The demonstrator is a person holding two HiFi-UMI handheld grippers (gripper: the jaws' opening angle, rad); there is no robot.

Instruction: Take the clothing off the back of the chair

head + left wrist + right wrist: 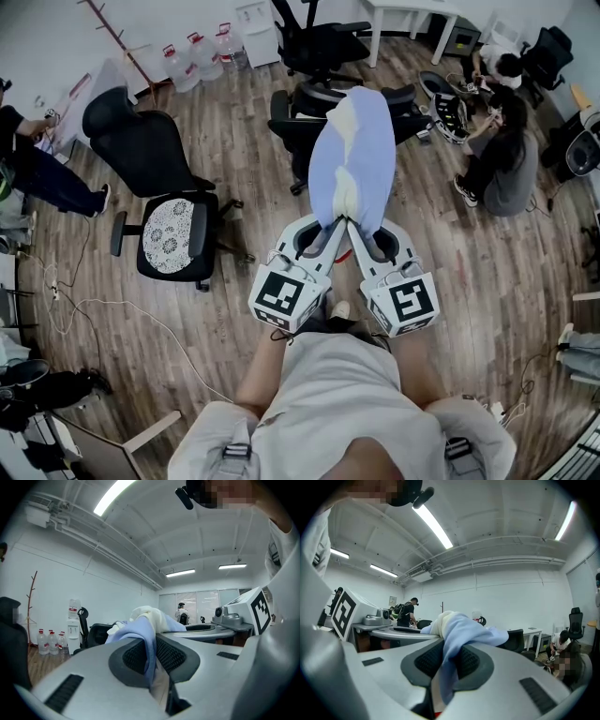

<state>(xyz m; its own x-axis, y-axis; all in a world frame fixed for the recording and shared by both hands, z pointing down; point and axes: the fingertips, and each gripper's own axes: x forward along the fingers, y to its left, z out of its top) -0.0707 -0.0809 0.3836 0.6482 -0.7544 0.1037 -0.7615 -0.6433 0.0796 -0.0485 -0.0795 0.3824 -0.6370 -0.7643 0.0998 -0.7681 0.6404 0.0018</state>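
A light blue garment (354, 155) with a cream lining hangs stretched out in the air between me and the black office chair (323, 112) behind it. My left gripper (323, 232) is shut on its near left edge, and my right gripper (367, 234) is shut on its near right edge. In the left gripper view the blue cloth (140, 639) runs between the black pads and bunches up ahead. In the right gripper view the same cloth (459, 634) is pinched between the pads and drapes over them. The chair's back is mostly hidden by the garment.
Another black chair (155, 183) with a white lace seat cover stands at the left. Two people (502, 150) sit on the wooden floor at the right. Water bottles (197, 56) and a coat stand are at the back left. Cables lie on the floor at the left.
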